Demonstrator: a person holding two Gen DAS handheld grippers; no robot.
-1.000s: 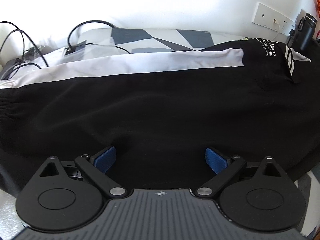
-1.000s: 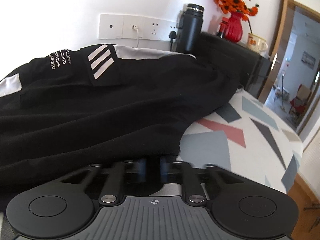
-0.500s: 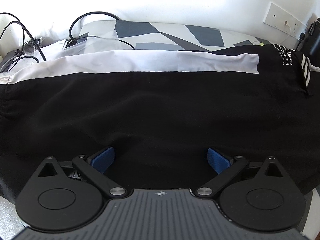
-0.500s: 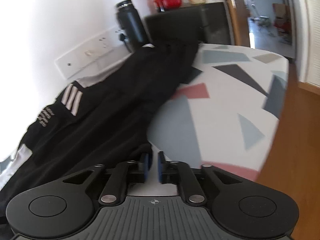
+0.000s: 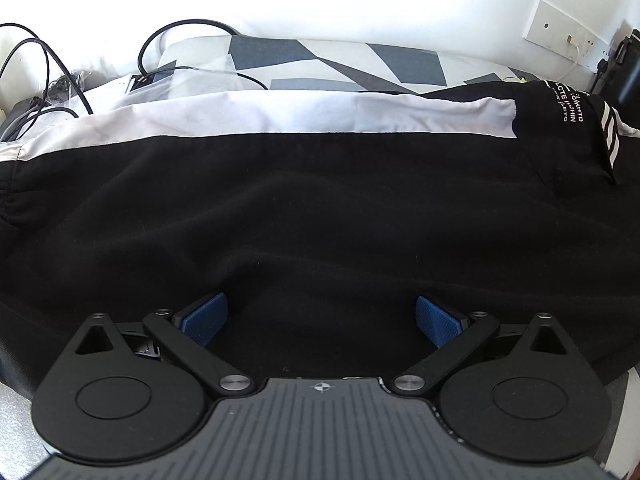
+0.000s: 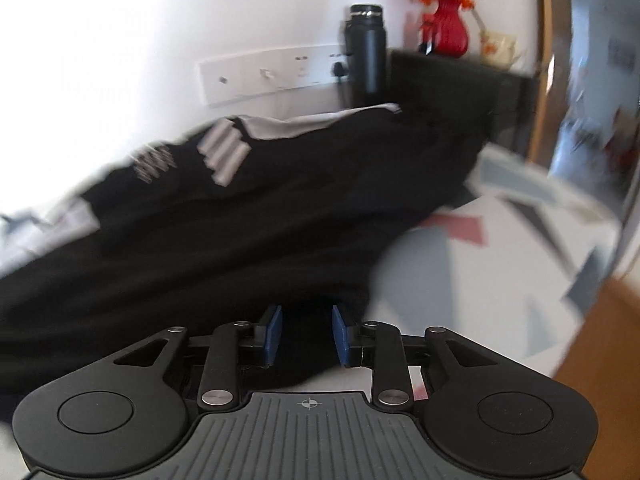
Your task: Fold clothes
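A black garment (image 5: 320,200) with a white side panel (image 5: 280,116) lies spread across the patterned table. It has printed white lettering (image 5: 566,104) and three white stripes (image 6: 224,156) near its far right end. My left gripper (image 5: 320,316) is open wide, its blue pads low over the garment's near edge with black cloth lying between them. In the blurred right wrist view, my right gripper (image 6: 307,336) stands at the garment's (image 6: 240,220) near right edge. Its pads are apart, with a fold of black cloth lying loosely in the gap.
Black cables (image 5: 40,64) tangle at the back left. A wall socket strip (image 6: 272,76), a black bottle (image 6: 366,52), a dark cabinet (image 6: 460,88) and a red vase of orange flowers (image 6: 448,28) line the back. Bare patterned tabletop (image 6: 480,280) ends at a wooden floor (image 6: 592,340) on the right.
My right gripper's pads, nearly together before, have parted, and its view has swung back level toward the wall. The left gripper has drifted slightly left over the cloth and stays open.
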